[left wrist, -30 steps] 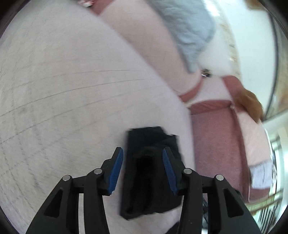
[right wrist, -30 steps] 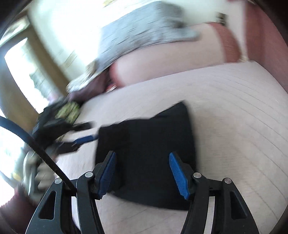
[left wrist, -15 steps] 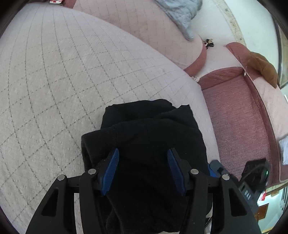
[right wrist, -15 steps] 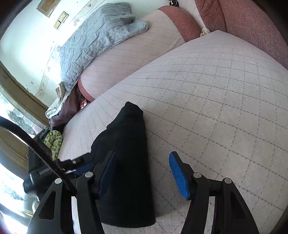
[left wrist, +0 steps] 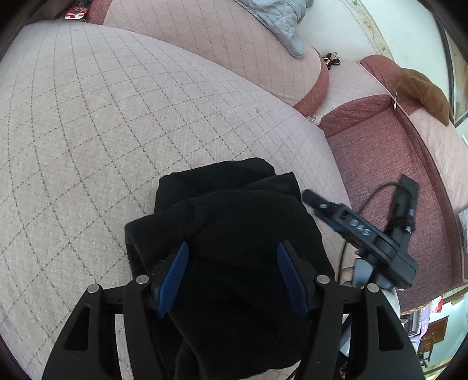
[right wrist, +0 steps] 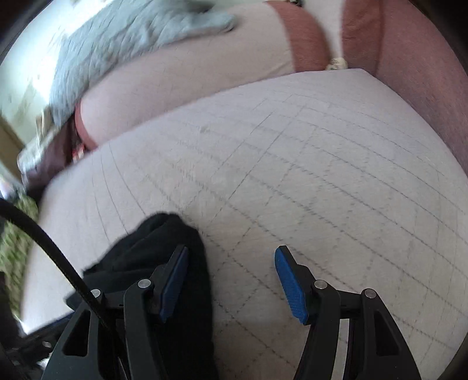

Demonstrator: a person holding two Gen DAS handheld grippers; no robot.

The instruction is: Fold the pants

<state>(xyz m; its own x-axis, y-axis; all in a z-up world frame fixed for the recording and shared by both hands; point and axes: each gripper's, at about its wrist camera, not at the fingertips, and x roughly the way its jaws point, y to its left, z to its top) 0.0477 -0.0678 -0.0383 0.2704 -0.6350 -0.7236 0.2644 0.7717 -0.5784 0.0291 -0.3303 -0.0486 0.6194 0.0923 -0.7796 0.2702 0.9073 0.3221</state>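
Work surface is a pale quilted cushion [left wrist: 122, 111] with a stitched diamond grid, backed by pinkish bolsters with red piping; a grey-blue quilted blanket [left wrist: 280, 20] drapes over the back, and a brown cushion [left wrist: 424, 93] sits off to the right. The black pants [left wrist: 234, 233] lie near the cushion's front edge as a compact, thick bundle, layers stacked with a ribbed band showing at the left side. Compared with half a second ago the bundle looks much the same in the left view, while the right gripper [right wrist: 231, 280] has swung sideways: its view is motion-blurred and the pants [right wrist: 152, 248] now sit under its left finger only. Both sets of fingers stand apart, gripping nothing; the left gripper [left wrist: 232, 277] hovers over the bundle, the right gripper [left wrist: 351, 231] just beside it. Judgement: folding is essentially complete and the hands are letting go. Fabric reads soft, fleecy and matte, so the top layer may spring open slightly.
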